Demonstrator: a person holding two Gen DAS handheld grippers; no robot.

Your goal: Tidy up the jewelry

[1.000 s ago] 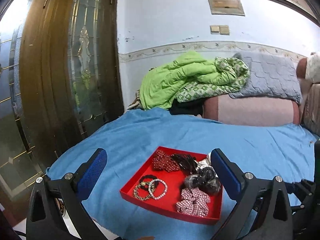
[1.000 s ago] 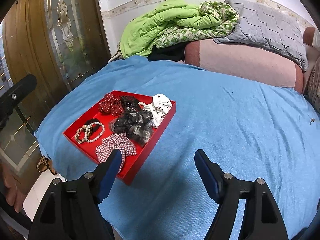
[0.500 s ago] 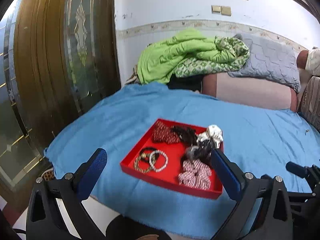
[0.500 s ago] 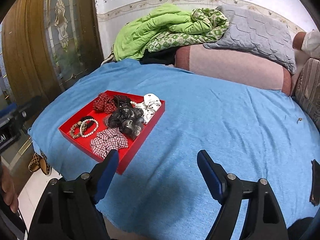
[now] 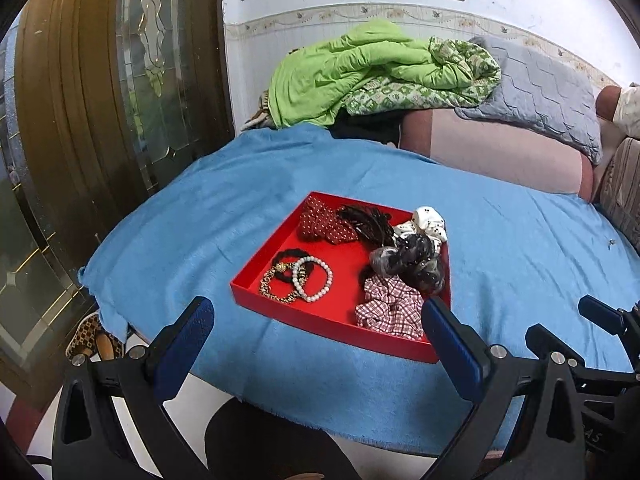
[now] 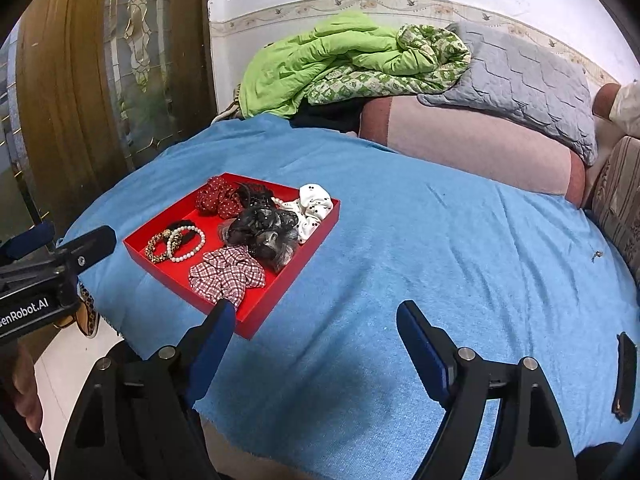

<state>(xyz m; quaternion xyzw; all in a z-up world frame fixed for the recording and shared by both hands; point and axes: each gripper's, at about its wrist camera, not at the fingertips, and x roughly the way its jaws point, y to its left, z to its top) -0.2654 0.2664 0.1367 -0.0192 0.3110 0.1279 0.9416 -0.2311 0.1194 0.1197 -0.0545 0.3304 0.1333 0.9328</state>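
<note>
One red tray (image 5: 280, 304) centre frame, corner pointing lower left; five scrunchies, three bracelets (image 5: 296, 276) inside. Left tongs (image 5: 316, 340), right tongs (image 6: 310, 342) released, empty.

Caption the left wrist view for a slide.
Open left gripper hovers before a red tray of bracelets and scrunchies.

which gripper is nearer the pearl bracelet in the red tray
Left. The left gripper faces the red tray, with the pearl bracelet just beyond its fingertips. The right gripper sits off the tray's right corner, over bare blue cloth.
</note>
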